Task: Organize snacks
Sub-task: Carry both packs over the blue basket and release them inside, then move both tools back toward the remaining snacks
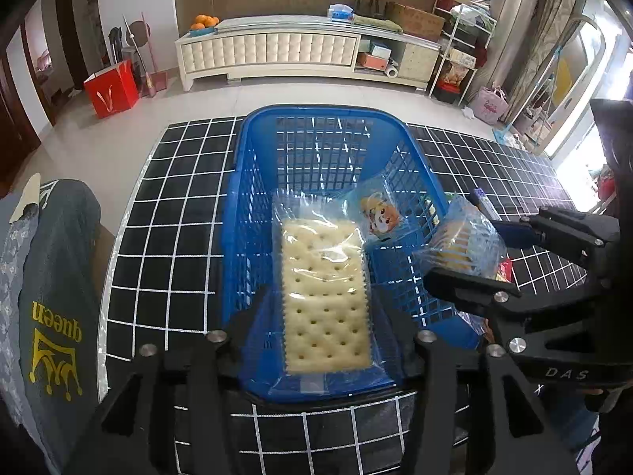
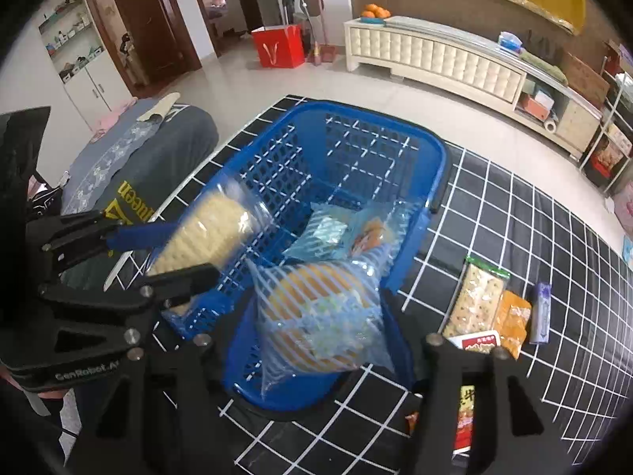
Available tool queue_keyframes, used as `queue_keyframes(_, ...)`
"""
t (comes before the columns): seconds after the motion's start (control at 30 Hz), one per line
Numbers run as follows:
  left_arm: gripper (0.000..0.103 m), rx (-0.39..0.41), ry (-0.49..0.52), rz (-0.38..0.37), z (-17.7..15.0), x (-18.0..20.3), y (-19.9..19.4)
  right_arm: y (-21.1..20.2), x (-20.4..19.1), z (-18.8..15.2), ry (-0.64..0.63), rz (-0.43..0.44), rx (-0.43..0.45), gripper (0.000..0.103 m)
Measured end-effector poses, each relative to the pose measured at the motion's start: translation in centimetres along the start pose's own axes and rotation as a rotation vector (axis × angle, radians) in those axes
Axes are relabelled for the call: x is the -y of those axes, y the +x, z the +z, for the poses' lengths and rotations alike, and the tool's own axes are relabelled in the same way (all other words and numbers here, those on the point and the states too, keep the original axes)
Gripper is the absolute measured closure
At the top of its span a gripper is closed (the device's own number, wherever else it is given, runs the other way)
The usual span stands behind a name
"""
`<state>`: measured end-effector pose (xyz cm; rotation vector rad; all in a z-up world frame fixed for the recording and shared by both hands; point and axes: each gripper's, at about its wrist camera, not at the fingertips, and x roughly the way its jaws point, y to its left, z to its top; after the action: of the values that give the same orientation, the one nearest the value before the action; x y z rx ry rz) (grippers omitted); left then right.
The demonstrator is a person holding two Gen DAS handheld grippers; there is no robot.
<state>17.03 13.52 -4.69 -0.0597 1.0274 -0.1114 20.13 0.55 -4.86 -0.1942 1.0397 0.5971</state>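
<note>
Left gripper [image 1: 322, 340] clamps flat clear-wrapped cracker pack [image 1: 324, 293], right gripper [image 2: 316, 340] clamps striped crinkly packet [image 2: 316, 316], over blue lattice basket [image 1: 253, 182].

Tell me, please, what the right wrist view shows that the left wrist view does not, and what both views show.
Only the right wrist view shows the snacks still on the checked cloth right of the basket: a cracker pack, an orange packet, a purple packet and a red packet.

Only the left wrist view shows the pink bag on the floor.

Both show the blue basket, a cartoon-printed packet inside it, the left gripper shut on a cracker sleeve, and the right gripper shut on a striped cracker pack.
</note>
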Motion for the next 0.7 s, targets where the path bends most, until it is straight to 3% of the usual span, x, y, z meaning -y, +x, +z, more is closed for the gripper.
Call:
queue_keyframes(0.17,0.041,0.005,-0.03,0.001,0.0,-0.7,-0.3,-0.8,0.7,0.0,0.022,0.005,0.029,0.011)
queue_keyframes(0.27,0.041,0.012,-0.037,-0.008,-0.1,-0.5,-1.1,-2.0,1.3,-0.1,0.042,0.014,0.057,0.006)
queue_keyframes(0.5,0.041,0.057,0.024,0.007,-0.2,2.3,-3.7,-5.4,3.9,-1.2,0.092,0.001,0.089,0.005)
queue_keyframes(0.57,0.032,0.074,0.048,0.0,-0.2,3.6,-4.5,-6.8,4.8,-2.1,0.101,-0.021,0.104,0.004)
queue_keyframes(0.7,0.032,0.102,0.078,-0.033,-0.1,6.8,-5.7,-8.9,6.6,-3.6,0.115,-0.066,0.115,0.004)
